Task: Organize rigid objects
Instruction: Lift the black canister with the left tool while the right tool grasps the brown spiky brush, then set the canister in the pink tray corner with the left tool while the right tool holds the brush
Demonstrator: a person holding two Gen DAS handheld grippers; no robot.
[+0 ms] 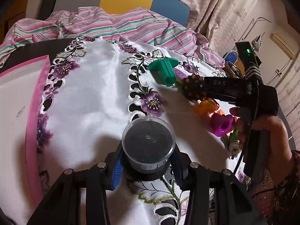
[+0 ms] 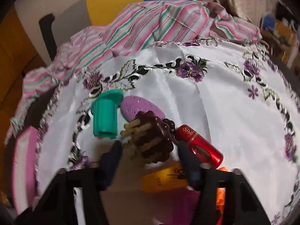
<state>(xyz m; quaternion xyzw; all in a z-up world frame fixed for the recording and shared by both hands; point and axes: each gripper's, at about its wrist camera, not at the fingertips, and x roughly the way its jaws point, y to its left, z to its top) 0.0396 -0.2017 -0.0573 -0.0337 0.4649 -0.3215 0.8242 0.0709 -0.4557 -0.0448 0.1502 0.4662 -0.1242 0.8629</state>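
Clear round plastic tub with a dark inside, clamped between the blue-padded jaws of the left gripper, above the white satin cloth with purple embroidered flowers spread over the worktop, toward its near edge. Pink-rimmed white tray at the left edge of the worktop, partly over the cloth border. Green ribbed plastic spool with a flat round flange lying on its side toward the far right part of the cloth, touching a lilac oval piece with an embossed pattern just behind it. Dark brown knobbed brush head with pale bristles sitting between the spread jaws of the right gripper, jaws open with a gap on either side; contact with either pad not clear through the blur. Red glossy cylindrical tube with a gold emblem just beside the right pad, lying at a slant on the cloth. Orange translucent plastic piece and magenta cup-shaped piece heaped together near the right edge, below the right gripper's body. Pink, green and white striped fabric bunched along the far edge of the worktop.
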